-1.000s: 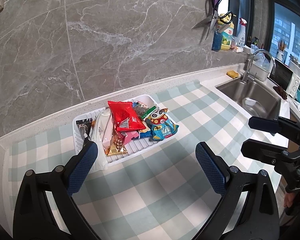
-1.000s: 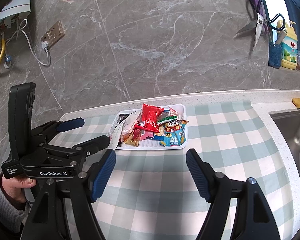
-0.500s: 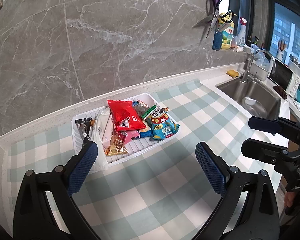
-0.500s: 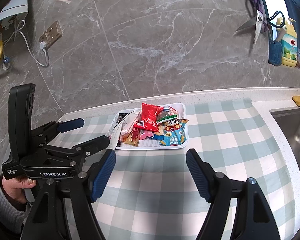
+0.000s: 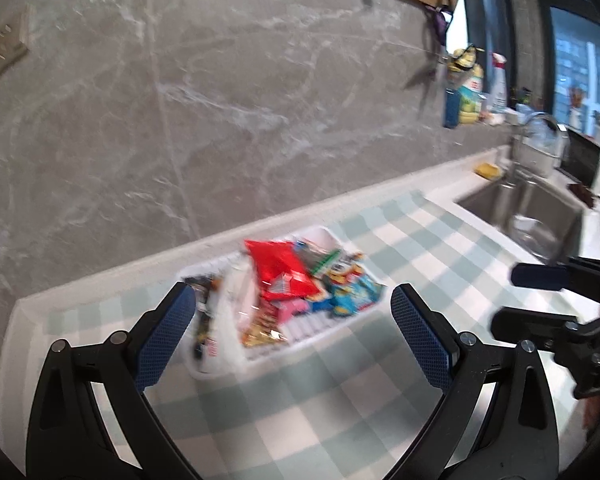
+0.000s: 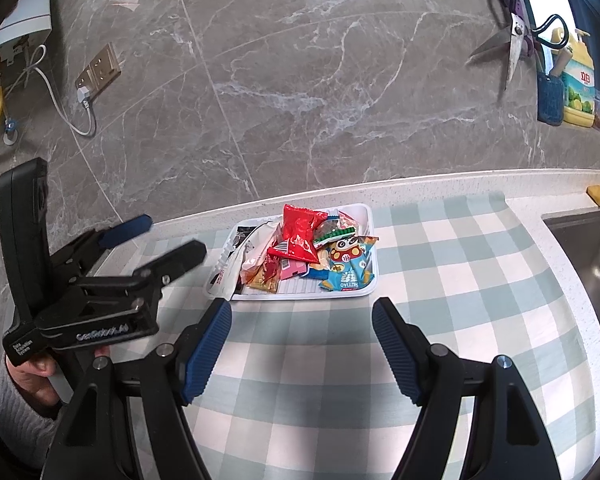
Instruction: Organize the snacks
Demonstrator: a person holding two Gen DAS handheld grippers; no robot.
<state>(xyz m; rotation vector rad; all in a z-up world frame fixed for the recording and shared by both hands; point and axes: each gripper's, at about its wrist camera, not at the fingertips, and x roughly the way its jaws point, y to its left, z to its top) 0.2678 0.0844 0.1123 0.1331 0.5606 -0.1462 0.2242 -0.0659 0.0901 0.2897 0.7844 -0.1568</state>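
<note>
The tabletop (image 6: pixel 440 264), under a checked cloth, carries a white tray (image 6: pixel 366 216) that sits ahead of both tongs, near the back wall. The left tongs (image 5: pixel 290 334) stand spread with nothing between the pads, and the tray lies just beyond their tips. The right tongs (image 6: pixel 302 346) are likewise spread and empty, with the tray a little farther off, straight ahead of the gap. Neither pair touches anything.

The tray looks like thin, ribbed plastic: light, fairly stiff, and likely to slide on the cloth if pushed from one side. Its rim would be the place to pinch it.

The snacks are piled loosely in it, overlapping. The red bag (image 6: pixel 300 234) lies on top in the middle; it looks puffed, light and crinkly, so its contents may crush under a hard squeeze. A sealed edge or corner is the safer hold. The blue packet (image 6: pixel 346 270) lies at the near corner on the right tongs' side, flat and glossy, probably slippery; its free lower edge overhangs the pile and offers a pinch point. The white wrapper (image 6: pixel 230 272) droops over the rim on the left tongs' side, soft and limp. The smaller packets beneath are too jumbled to tell apart.
</note>
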